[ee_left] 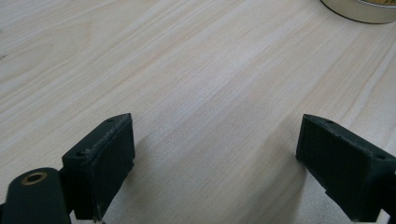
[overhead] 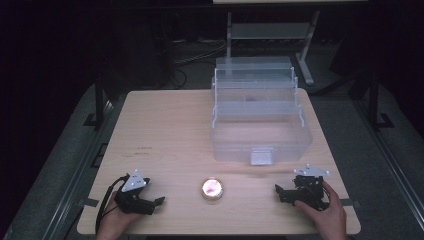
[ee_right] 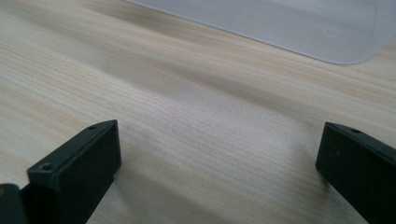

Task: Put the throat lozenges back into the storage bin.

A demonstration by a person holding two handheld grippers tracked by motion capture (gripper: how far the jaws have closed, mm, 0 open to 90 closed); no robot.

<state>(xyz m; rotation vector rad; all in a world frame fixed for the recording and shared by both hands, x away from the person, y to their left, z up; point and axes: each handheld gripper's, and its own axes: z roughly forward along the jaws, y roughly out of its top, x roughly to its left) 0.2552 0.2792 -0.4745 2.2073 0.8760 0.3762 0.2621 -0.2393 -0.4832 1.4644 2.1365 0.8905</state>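
Note:
A small round tin [overhead: 211, 189] with a pinkish lid sits near the table's front edge, between my two grippers. Its rim [ee_left: 359, 10] shows at the top right of the left gripper view. My left gripper [overhead: 156, 202] rests on the table at the front left, open, with bare wood between its jaws [ee_left: 215, 158]. My right gripper [overhead: 279, 192] rests at the front right, open and holding nothing [ee_right: 219, 168]. A clear plastic tiered toolbox [overhead: 257, 115] stands open at the back right of the table; its pale base [ee_right: 280, 23] shows in the right gripper view.
The light wooden table [overhead: 165, 135] has bare room on its left half and between the tin and the toolbox. Dark floor, cables and a metal stand [overhead: 305, 45] lie beyond the far edge.

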